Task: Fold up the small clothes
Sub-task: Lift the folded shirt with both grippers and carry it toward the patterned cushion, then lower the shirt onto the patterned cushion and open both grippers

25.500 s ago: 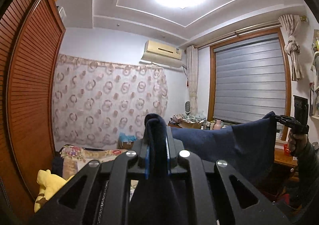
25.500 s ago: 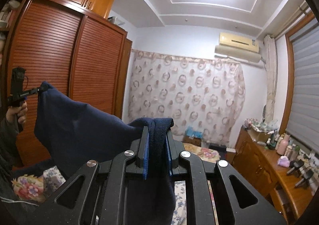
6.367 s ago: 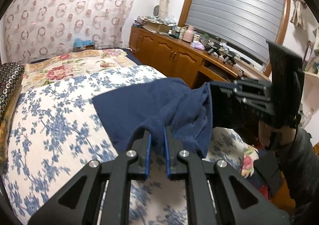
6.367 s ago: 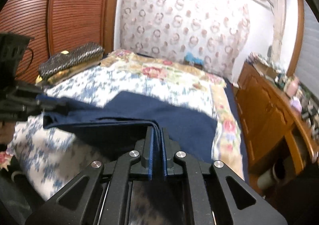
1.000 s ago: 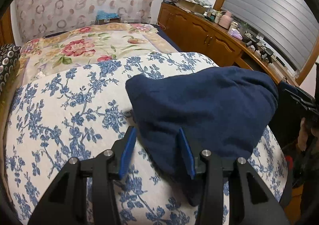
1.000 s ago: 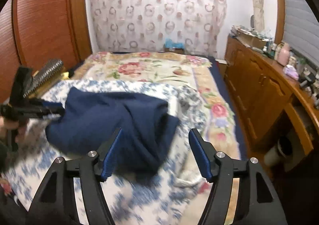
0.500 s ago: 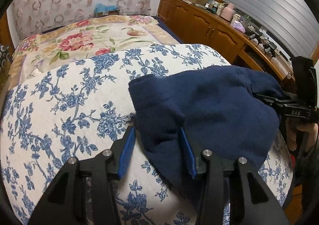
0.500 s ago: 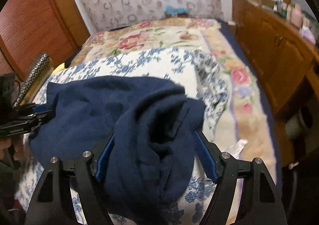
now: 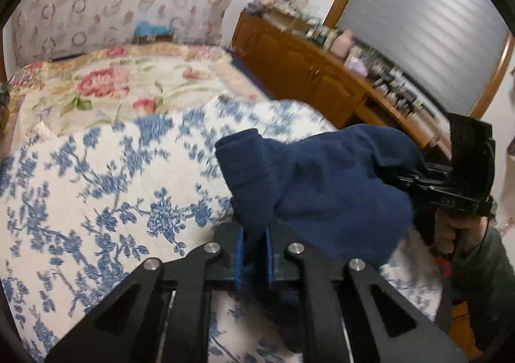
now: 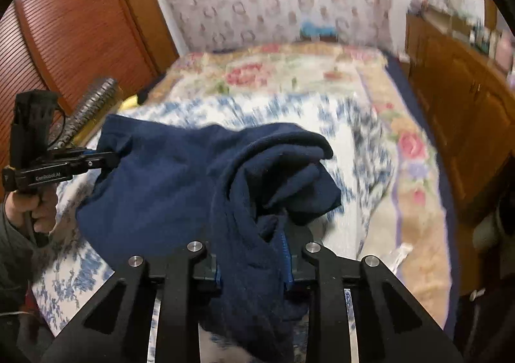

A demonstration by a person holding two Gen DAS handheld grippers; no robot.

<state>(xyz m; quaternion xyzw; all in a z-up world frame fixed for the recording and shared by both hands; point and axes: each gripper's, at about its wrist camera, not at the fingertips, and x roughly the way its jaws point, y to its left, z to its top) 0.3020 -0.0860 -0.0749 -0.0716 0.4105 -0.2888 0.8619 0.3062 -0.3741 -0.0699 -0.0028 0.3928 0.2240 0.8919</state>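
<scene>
A navy fleece garment (image 9: pixel 325 186) hangs bunched between my two grippers, just over the blue-flowered quilt (image 9: pixel 96 186). My left gripper (image 9: pixel 253 247) is closing, and its blue pads pinch a fold at the garment's near left corner. Seen from the left wrist, the right gripper (image 9: pixel 415 181) bites the far right edge. In the right wrist view a thick wad of the garment (image 10: pixel 180 182) fills the closing right gripper (image 10: pixel 253 266). There the left gripper (image 10: pixel 107 158) clamps the cloth's left corner.
A floral bedspread (image 10: pixel 289 73) covers the far half of the bed. A wooden dresser (image 9: pixel 305 70) with bottles and clutter runs along the right. Slatted wardrobe doors (image 10: pixel 74 28) stand on the left, with a studded bag (image 10: pixel 93 99) at the bed's edge. A person's hands (image 9: pixel 450 231) grip both handles.
Both grippers' jaws, open around the cloth half a second ago, have come together on it. The garment has risen off the quilt and bunched up.
</scene>
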